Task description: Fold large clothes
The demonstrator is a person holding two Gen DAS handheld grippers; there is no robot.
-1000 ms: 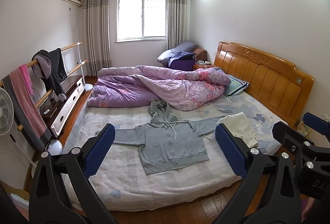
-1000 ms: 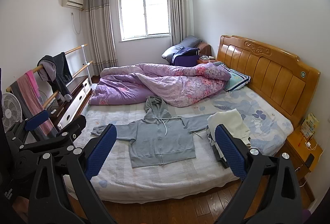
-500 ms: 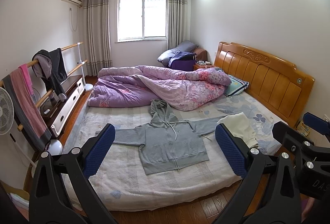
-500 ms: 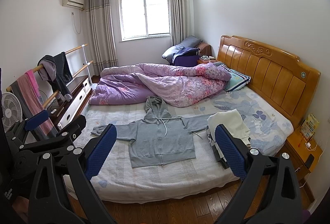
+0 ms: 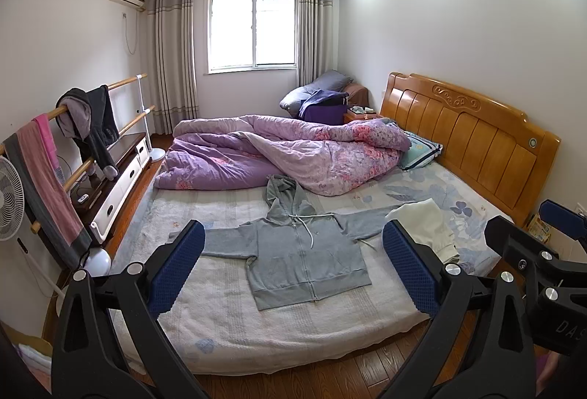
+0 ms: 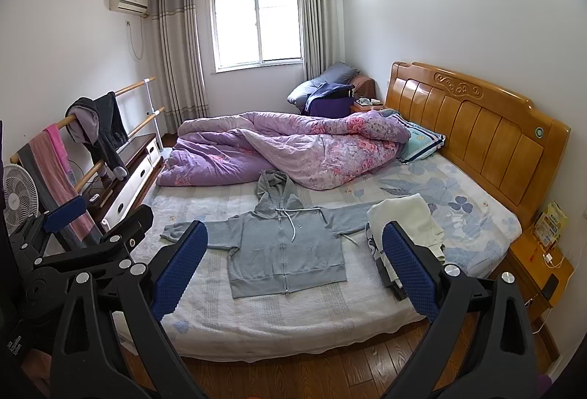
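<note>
Hoodie (image 5: 304, 259), grey with a front zip and white drawstrings, lies face up and spread flat on the bed (image 5: 220, 325), in the lower middle of both frames, sleeves out to either side and hood pointing toward the window (image 5: 253, 28). Starting at the far left of the left wrist view, a white fan (image 5: 9, 200) stands by a wooden rail rack (image 5: 99, 90) hung with a pink-and-grey towel (image 5: 44, 178) and a dark jacket (image 5: 95, 127); a low white cabinet (image 5: 117, 186) sits behind it. The left tongs (image 5: 293, 267) fill the bottom of that view, blue pads spread wide apart with nothing between them, held off the foot of the bed and clear of the hoodie. A rumpled purple floral quilt (image 5: 286, 153) is heaped across the far half of the mattress, just beyond the hood. Right of the hoodie, touching its right sleeve end, is a stack of folded clothes with a cream garment (image 6: 403, 222) on top. Further right come a blue pillow (image 5: 418, 149) and the wooden headboard (image 5: 473, 138). In the right wrist view the right tongs (image 6: 293, 267) are likewise wide open and empty, off the bed's near edge, with the other tool visible at the left edge. A wooden nightstand (image 6: 539, 263) sits at the far right.
</note>
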